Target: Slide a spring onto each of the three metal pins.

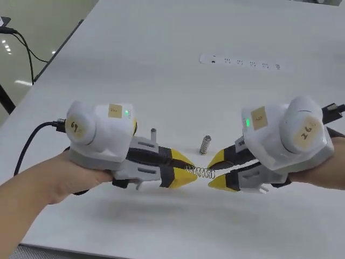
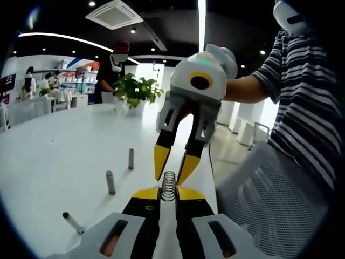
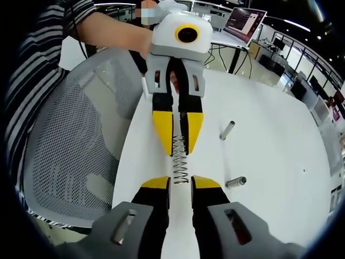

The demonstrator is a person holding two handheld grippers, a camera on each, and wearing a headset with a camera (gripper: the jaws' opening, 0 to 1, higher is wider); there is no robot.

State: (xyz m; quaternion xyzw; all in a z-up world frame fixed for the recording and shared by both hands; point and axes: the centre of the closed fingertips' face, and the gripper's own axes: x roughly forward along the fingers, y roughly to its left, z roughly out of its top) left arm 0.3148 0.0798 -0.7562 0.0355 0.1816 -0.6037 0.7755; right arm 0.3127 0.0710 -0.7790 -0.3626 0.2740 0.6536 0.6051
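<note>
So the left gripper [image 2: 168, 190] had its fingers clamped tight on one end of the spring [image 1: 200, 172], holding it level in the air over the white surface [image 1: 161, 65]. The right gripper [image 3: 181, 183] faced it nose to nose, fingers a bit apart, the spring's free end sitting between the tips. Behind them stood a bare pin [image 1: 153, 133] and a second pin [image 1: 206, 144] already wearing its own coil.

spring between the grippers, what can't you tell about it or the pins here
- Spring: the end inside the left gripper is hidden by its yellow tips in the head view.
- Right gripper: pinching or only straddling the spring is unclear, as its tips overlap it.
- Third pin: in the left gripper view it is small and fisheye-warped; upright or lying is unclear.
</note>
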